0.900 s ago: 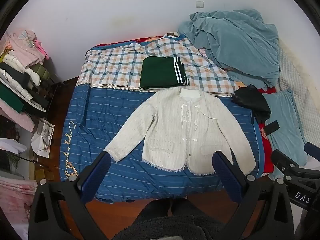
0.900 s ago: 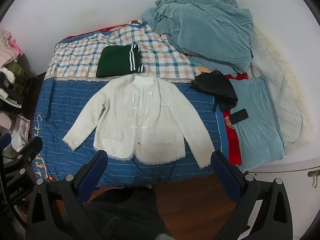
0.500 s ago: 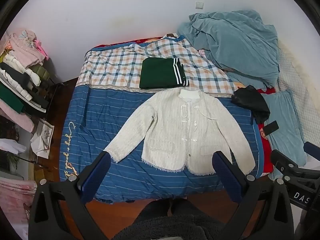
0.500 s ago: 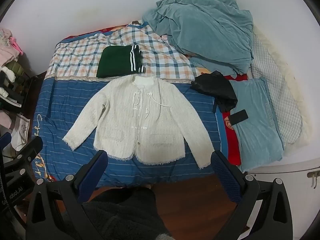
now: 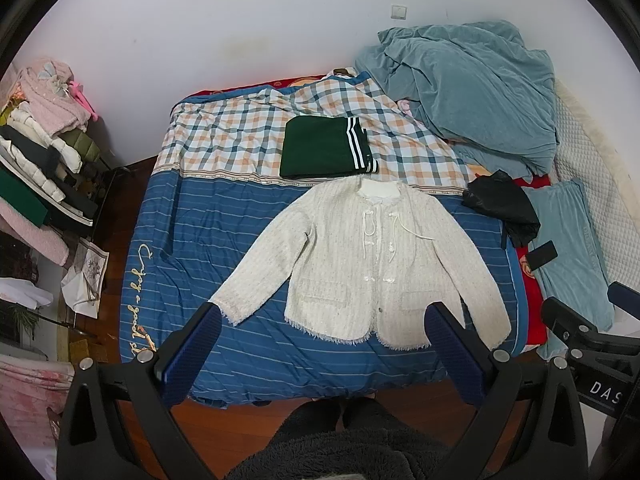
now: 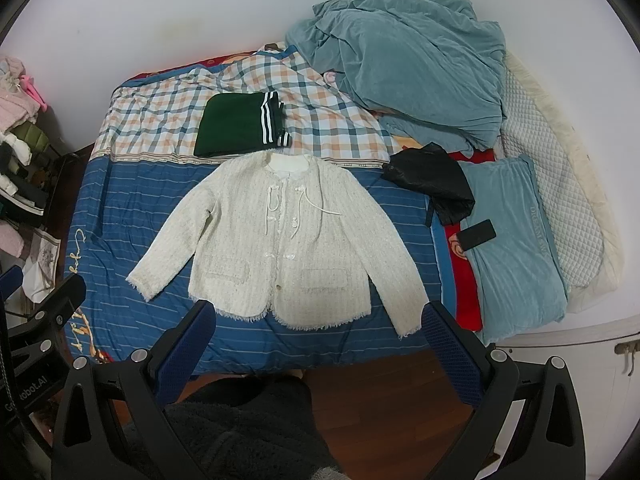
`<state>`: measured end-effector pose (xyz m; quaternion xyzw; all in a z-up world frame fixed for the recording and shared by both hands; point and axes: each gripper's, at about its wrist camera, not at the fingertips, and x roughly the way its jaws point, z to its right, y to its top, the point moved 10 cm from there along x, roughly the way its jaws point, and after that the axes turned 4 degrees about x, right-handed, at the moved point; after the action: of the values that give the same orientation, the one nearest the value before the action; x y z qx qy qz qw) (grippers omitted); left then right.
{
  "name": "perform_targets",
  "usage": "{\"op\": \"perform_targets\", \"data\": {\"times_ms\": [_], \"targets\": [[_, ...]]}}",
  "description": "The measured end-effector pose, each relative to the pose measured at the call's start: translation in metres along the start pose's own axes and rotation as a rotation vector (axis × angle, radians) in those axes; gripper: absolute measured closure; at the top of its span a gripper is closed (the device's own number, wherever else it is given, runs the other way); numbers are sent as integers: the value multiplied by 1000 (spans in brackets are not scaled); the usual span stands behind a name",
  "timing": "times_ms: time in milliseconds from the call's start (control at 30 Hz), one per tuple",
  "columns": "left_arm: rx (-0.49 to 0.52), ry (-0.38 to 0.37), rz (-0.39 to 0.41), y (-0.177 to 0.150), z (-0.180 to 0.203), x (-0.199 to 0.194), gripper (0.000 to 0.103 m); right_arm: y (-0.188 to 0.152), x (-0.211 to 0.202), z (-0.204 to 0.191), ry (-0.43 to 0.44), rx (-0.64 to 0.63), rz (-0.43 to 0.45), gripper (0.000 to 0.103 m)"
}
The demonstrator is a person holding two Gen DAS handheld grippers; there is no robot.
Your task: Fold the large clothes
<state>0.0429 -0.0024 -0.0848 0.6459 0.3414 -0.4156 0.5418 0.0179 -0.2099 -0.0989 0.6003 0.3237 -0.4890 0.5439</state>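
Note:
A cream tweed jacket (image 5: pixel 372 264) lies flat and face up on the blue striped bedspread (image 5: pixel 208 232), sleeves spread to both sides; it also shows in the right wrist view (image 6: pixel 280 240). A folded dark green garment with white stripes (image 5: pixel 326 148) lies just beyond its collar, and shows in the right wrist view (image 6: pixel 240 124) too. My left gripper (image 5: pixel 324 320) is open and empty, held high over the near bed edge. My right gripper (image 6: pixel 316 318) is open and empty, also above the near edge.
A heaped teal blanket (image 5: pixel 472 92) and teal pillow (image 5: pixel 568 240) fill the bed's right side, with a black bag (image 5: pixel 504 204) and a phone (image 5: pixel 542 254) beside the jacket. A rack of stacked clothes (image 5: pixel 36 152) stands left. Wooden floor (image 6: pixel 400 400) lies below.
Both views have shifted only slightly; the jacket and other items lie as before. Both grippers stay open.

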Motion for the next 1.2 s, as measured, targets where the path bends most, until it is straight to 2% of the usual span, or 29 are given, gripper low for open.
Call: {"op": "perform_targets", "data": {"times_ms": [1200], "targets": [[2, 5, 21, 8, -6, -8, 0, -2, -9, -5, 3, 3, 9, 0]]}}
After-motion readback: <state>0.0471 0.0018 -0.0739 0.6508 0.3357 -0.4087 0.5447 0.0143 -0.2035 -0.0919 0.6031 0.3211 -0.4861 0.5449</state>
